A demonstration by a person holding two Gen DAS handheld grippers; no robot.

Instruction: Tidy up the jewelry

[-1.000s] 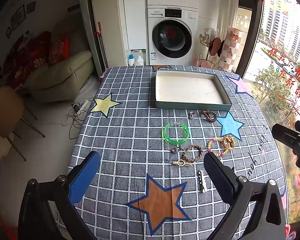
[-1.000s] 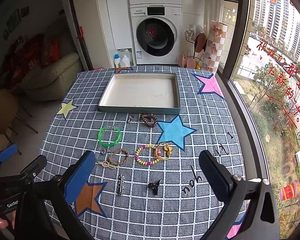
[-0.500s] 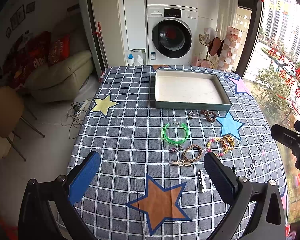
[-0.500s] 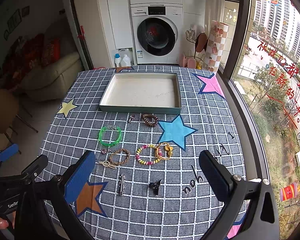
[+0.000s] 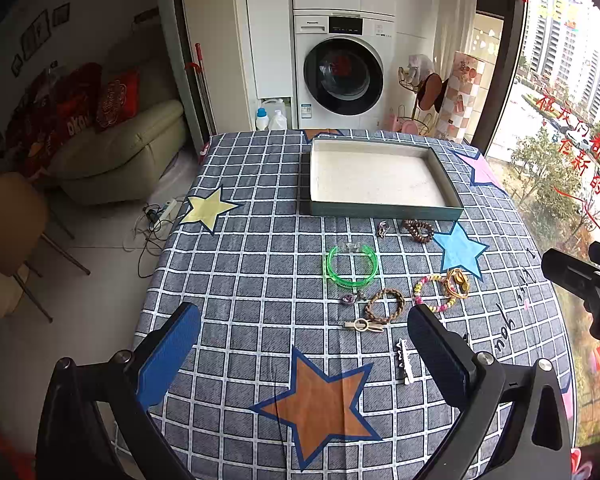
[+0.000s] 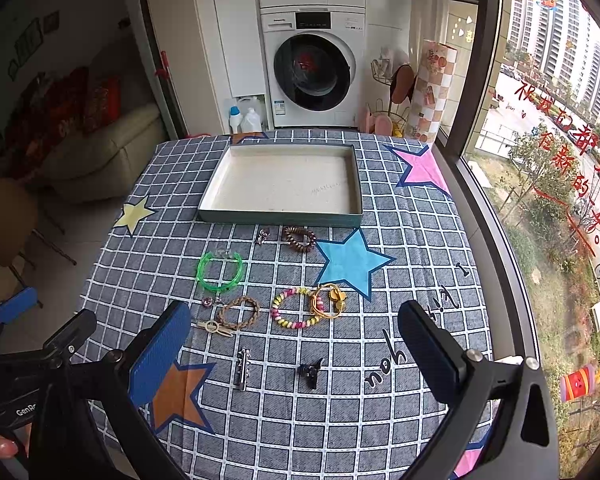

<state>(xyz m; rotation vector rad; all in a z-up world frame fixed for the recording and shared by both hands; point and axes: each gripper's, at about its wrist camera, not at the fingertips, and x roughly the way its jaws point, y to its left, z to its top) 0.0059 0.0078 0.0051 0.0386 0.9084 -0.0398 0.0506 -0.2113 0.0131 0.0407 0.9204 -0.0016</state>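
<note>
A shallow grey tray [image 5: 384,211] [image 6: 278,217] with a bare white floor sits at the far side of the table. In front of it lie a green bangle [image 5: 351,266] [image 6: 219,271], a brown bead bracelet [image 5: 417,229] [image 6: 299,238], a braided bracelet [image 5: 385,305] [image 6: 238,312], a multicoloured bead bracelet [image 6: 296,307], a gold bracelet [image 6: 329,300], a silver hair clip [image 5: 405,360] [image 6: 242,368] and a black claw clip [image 6: 310,369]. My left gripper [image 5: 300,348] and right gripper [image 6: 296,354] are open and empty, held above the table's near edge.
The table wears a grey checked cloth with coloured stars [image 5: 316,400]. A washing machine [image 5: 342,76] stands behind the table, a sofa [image 5: 116,152] and a chair [image 5: 8,216] to the left, a window [image 6: 540,120] along the right.
The right gripper has drifted slightly closer to the table; the left gripper and the jewelry have not moved.
</note>
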